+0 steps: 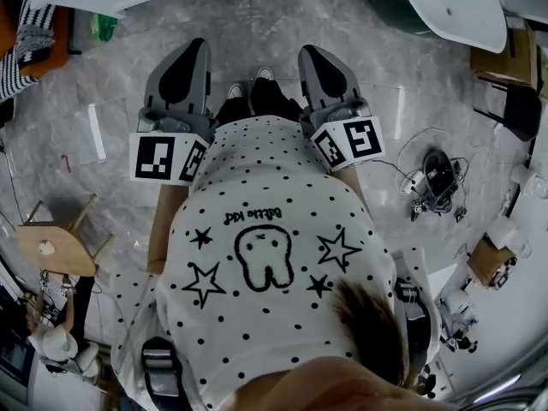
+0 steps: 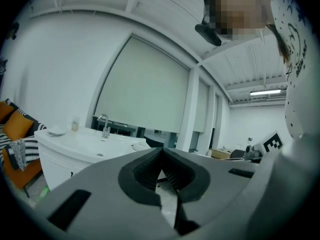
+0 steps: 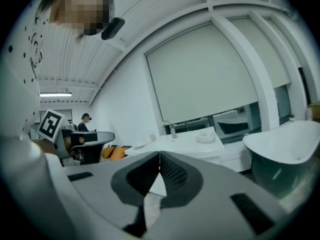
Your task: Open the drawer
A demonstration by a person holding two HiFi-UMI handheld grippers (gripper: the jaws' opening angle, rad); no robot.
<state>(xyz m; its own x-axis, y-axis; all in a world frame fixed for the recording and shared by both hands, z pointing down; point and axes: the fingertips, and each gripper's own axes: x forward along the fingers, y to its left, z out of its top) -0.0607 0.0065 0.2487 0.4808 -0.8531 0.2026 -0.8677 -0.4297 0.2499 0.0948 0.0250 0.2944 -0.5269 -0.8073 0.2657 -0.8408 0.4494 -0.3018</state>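
1. The left gripper (image 1: 194, 44) and right gripper (image 1: 309, 51) are held close against the person's front. They sit side by side, pointing ahead and slightly down over the marble floor (image 1: 257, 15).
2. The left fingers (image 2: 142, 171) are clenched tip to tip with nothing between them. The right fingers (image 3: 135, 176) are likewise pressed together and empty.
3. Well beyond the fingers stands a white vanity (image 2: 65, 154) with a faucet (image 2: 105, 126). I cannot tell which part of it is the drawer. A bathtub (image 3: 285, 144) lies to the right of the right fingers.
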